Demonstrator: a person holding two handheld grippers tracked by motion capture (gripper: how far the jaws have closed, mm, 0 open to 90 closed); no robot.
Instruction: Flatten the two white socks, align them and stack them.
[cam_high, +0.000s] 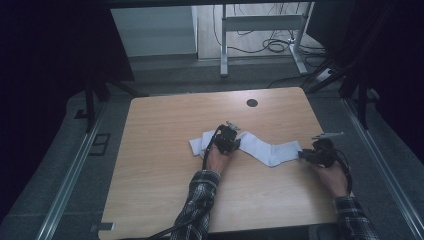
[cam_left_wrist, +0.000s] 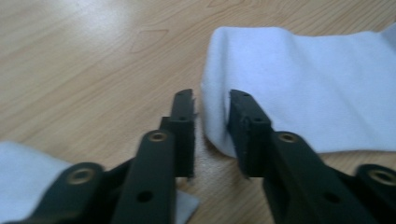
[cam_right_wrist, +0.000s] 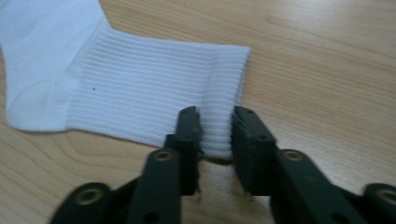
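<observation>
A white sock (cam_high: 270, 150) lies stretched out, with a bend in it, across the middle of the wooden table (cam_high: 160, 170). My left gripper (cam_high: 231, 136) stands over the sock's left part. In the left gripper view its jaws (cam_left_wrist: 211, 112) straddle a smooth rounded edge of the sock (cam_left_wrist: 303, 84); a thin strip of table shows beside one jaw, so they stand open. My right gripper (cam_high: 302, 155) is at the sock's right end. In the right gripper view its jaws (cam_right_wrist: 215, 128) are shut on the corner of the sock's ribbed cuff (cam_right_wrist: 140, 88), which fills the gap between them.
A round black hole (cam_high: 252, 103) sits in the tabletop near its far edge. Beyond the table stands a grey desk frame (cam_high: 260, 22) with cables on the floor. Bare wood lies left of the sock and toward the near edge.
</observation>
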